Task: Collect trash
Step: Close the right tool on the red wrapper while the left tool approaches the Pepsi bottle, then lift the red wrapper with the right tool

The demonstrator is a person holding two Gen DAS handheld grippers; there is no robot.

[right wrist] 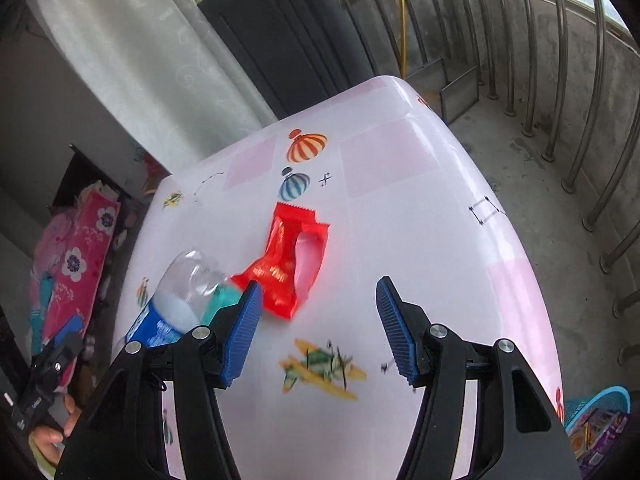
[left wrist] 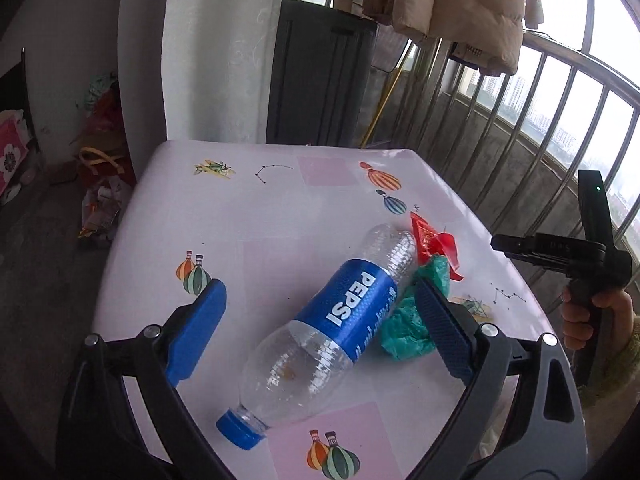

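An empty Pepsi bottle (left wrist: 320, 328) with a blue label and cap lies on its side on the pink table (left wrist: 260, 216). My left gripper (left wrist: 320, 316) is open, its blue fingers on either side of the bottle, above it. A crumpled green wrapper (left wrist: 408, 320) and a red snack wrapper (left wrist: 434, 242) lie just right of the bottle. In the right wrist view my right gripper (right wrist: 318, 306) is open and empty, above the table just short of the red wrapper (right wrist: 288, 256). The bottle (right wrist: 180, 292) and green wrapper (right wrist: 224, 298) lie to its left.
A blue basket (right wrist: 596, 412) with packets stands on the floor at the table's right. A metal railing (left wrist: 560, 120) runs along the right side. A dark cabinet (left wrist: 320, 80) stands behind the table. Bags and clutter (left wrist: 100, 184) lie on the floor to the left.
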